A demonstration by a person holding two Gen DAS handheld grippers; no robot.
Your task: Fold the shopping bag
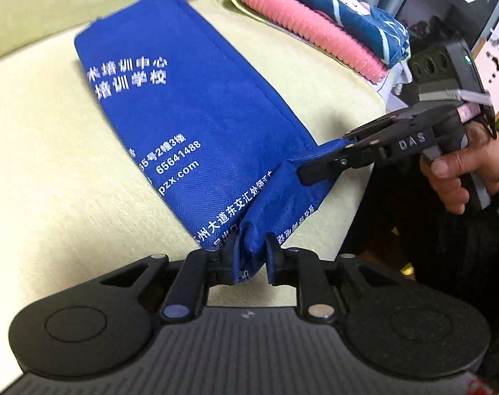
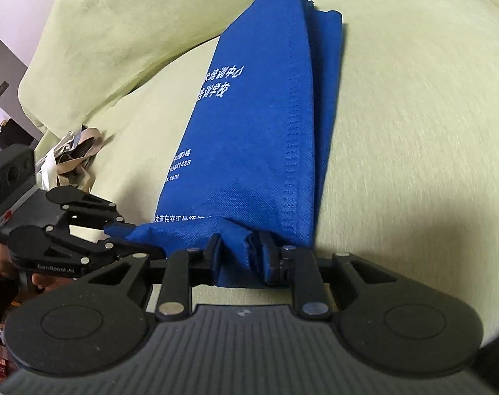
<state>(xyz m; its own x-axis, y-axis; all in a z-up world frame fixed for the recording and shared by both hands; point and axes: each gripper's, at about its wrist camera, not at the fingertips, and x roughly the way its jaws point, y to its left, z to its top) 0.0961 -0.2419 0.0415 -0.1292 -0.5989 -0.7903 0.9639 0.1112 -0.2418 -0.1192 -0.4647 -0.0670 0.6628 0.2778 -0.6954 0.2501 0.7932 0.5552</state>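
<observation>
The blue non-woven shopping bag, printed with white Chinese text, lay folded into a long strip across the pale green sofa cushion, running from the centre of the frame toward the upper left. Its near end was bunched. The left claw was clenched on that bunched corner at bottom centre. The right claw gripped the neighbouring corner. A pink towel and patterned navy cloth sat stacked at upper right.
</observation>
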